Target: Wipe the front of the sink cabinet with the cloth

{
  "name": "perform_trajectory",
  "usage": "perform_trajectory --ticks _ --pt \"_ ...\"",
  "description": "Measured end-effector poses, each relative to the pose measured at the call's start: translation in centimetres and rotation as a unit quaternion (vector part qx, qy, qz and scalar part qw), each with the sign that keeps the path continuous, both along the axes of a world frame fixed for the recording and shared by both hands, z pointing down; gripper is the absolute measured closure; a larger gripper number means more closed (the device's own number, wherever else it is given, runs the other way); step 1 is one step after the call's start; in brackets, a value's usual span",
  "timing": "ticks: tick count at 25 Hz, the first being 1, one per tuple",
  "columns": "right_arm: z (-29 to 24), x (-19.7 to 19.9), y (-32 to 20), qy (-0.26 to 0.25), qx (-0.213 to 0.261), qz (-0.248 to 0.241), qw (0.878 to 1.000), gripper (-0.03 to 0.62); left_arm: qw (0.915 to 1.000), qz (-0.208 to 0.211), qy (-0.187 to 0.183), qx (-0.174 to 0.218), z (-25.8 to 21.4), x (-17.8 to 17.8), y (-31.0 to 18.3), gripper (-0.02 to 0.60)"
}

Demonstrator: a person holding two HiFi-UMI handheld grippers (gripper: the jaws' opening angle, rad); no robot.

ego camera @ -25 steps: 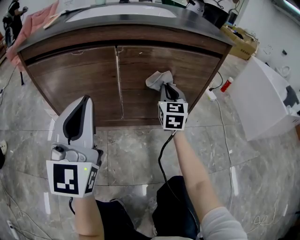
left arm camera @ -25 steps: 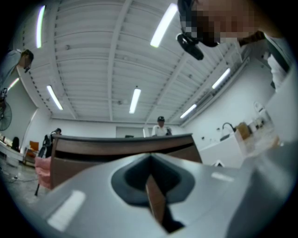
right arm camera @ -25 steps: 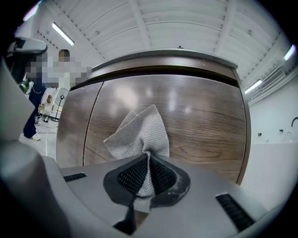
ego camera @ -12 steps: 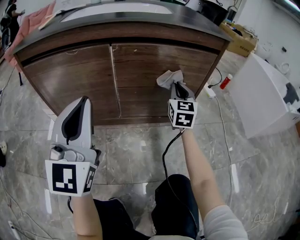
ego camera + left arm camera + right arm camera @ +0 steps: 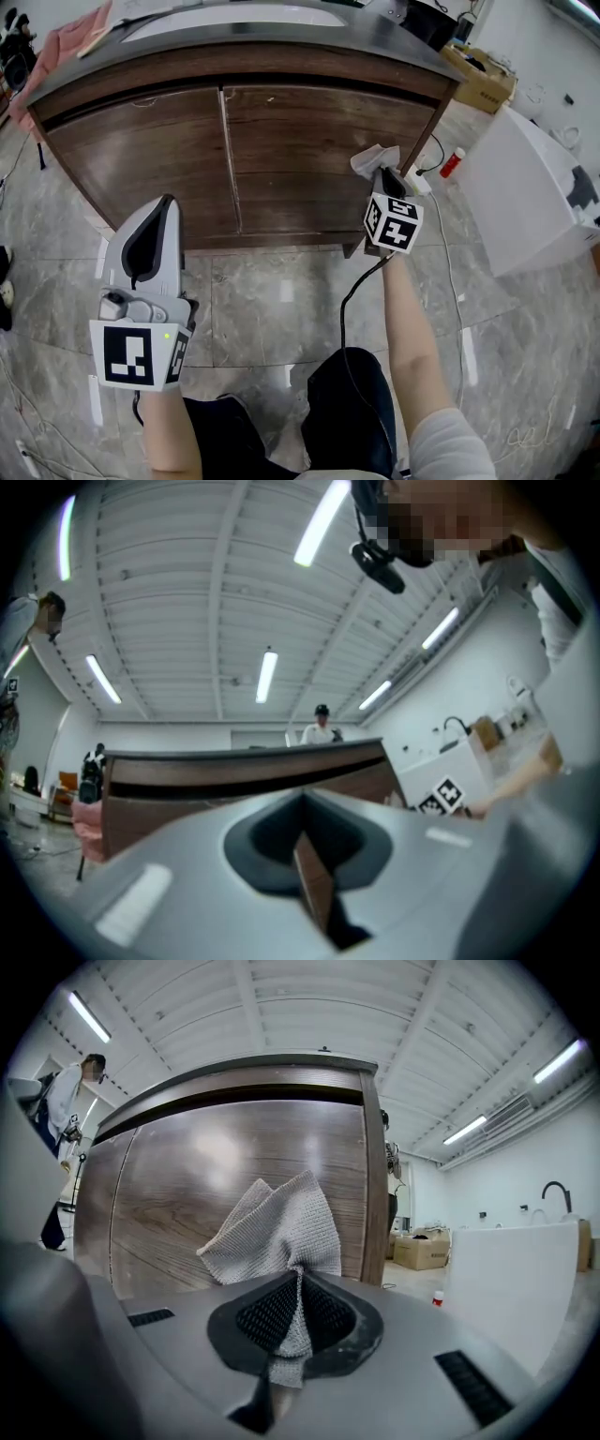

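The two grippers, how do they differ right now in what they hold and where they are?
The right gripper is shut on the cloth; the left gripper is shut on nothing. The right gripper holds the cloth at the right edge of the cabinet front; the left gripper hangs back over the floor, clear of the cabinet front. Both are grey, with jaws together.

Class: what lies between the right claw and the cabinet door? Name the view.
The cloth, pinched in the right claw, fans out before the cabinet door; the right gripper view shows it.
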State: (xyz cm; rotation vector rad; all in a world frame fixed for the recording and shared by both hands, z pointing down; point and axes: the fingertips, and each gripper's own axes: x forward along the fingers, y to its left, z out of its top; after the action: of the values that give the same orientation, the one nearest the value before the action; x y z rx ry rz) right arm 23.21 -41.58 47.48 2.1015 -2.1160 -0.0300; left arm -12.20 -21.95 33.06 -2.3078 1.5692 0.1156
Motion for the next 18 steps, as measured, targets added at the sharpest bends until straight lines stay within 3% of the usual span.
perform_trajectory --ticks 7,12,18 --pt "0.1 2.8 0.0 0.021 -0.012 0.019 1.000 0.578 1.0000 0.002 -0.002 0.003 0.0 0.2 0.0 0.578" --pt "0.6 2.9 0.0 0.001 -0.004 0.025 1.000 0.579 1.0000 0.003 -0.007 0.002 0.2 0.6 -0.1 0.577" --pt "3.9 3.2 0.1 -0.003 -0.039 0.023 0.999 0.579 0.9998 0.001 -0.018 -0.002 0.5 0.7 -0.1 0.578"
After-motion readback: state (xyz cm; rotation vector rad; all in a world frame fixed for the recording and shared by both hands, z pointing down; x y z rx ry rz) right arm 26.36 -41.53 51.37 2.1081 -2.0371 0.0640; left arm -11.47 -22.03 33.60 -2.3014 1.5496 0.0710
